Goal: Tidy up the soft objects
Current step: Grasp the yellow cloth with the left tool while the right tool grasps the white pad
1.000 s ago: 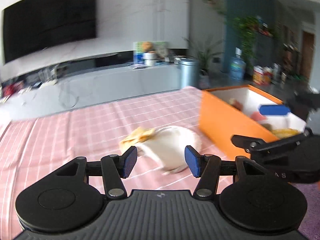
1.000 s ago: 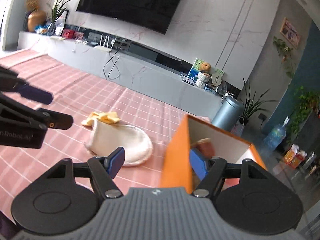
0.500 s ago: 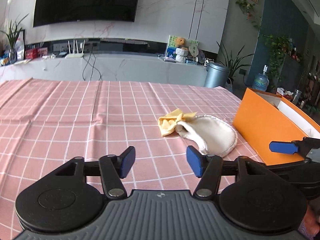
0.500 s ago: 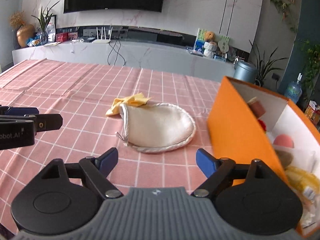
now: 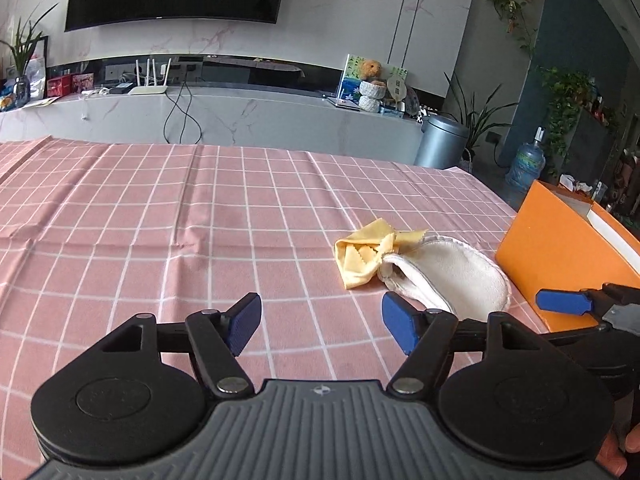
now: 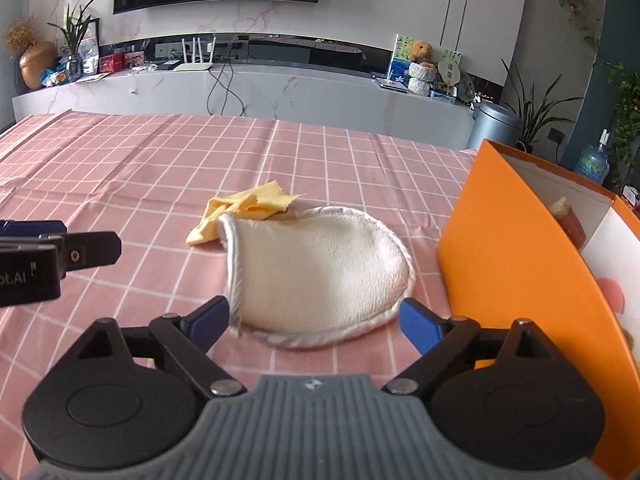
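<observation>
1. I am seeing part of the job done; the orange box (image 6: 516, 264) is already holding a few items, while the pad (image 6: 320, 276) and yellow cloth (image 6: 244, 208) are lying on the tablecloth (image 5: 160, 232), not yet packed.
2. The pad is looking white, fleecy and rounded, one edge curling up; the crumpled cloth is tucking under its far edge, just beside the box.
3. I am opening my right gripper (image 6: 314, 318) wide with the pad's near edge between its jaws, pads not pressing; my left gripper (image 5: 322, 330) is opening over bare cloth, holding nothing.
</observation>
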`<state>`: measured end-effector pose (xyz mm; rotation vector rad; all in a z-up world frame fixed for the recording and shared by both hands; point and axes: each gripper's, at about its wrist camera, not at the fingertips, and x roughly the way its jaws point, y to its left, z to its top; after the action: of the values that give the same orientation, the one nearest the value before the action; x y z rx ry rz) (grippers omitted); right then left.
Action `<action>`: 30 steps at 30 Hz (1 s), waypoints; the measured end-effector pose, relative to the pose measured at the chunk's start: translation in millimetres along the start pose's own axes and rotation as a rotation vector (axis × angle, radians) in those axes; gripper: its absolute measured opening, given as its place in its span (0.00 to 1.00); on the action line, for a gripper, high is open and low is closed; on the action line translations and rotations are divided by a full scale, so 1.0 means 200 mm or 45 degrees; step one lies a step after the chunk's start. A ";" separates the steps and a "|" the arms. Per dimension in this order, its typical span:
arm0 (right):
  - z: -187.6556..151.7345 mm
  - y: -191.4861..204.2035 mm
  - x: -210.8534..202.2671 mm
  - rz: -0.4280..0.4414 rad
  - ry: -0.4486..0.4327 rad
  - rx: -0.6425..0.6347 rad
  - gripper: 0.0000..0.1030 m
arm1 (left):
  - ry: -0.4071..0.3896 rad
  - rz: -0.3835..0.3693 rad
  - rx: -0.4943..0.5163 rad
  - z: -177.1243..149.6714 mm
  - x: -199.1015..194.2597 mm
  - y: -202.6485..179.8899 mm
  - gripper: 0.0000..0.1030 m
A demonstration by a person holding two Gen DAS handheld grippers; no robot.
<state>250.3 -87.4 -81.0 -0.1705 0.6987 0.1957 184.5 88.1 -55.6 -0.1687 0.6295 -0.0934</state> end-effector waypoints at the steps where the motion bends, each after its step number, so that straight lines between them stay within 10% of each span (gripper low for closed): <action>1: 0.02 0.00 0.02 -0.004 -0.002 0.008 0.89 | 0.000 0.001 0.011 0.01 0.02 -0.01 0.80; 22: 0.08 -0.12 0.35 0.025 0.082 0.204 0.98 | 0.184 -0.112 0.165 0.16 0.51 -0.08 0.76; 30: 0.07 -0.10 0.35 0.036 0.073 0.171 0.90 | 0.165 -0.189 0.259 0.15 0.51 -0.16 0.18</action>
<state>316.0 -95.2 -113.8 -0.0383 0.7690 0.1712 282.3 45.8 -84.2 -0.0125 0.7319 -0.3127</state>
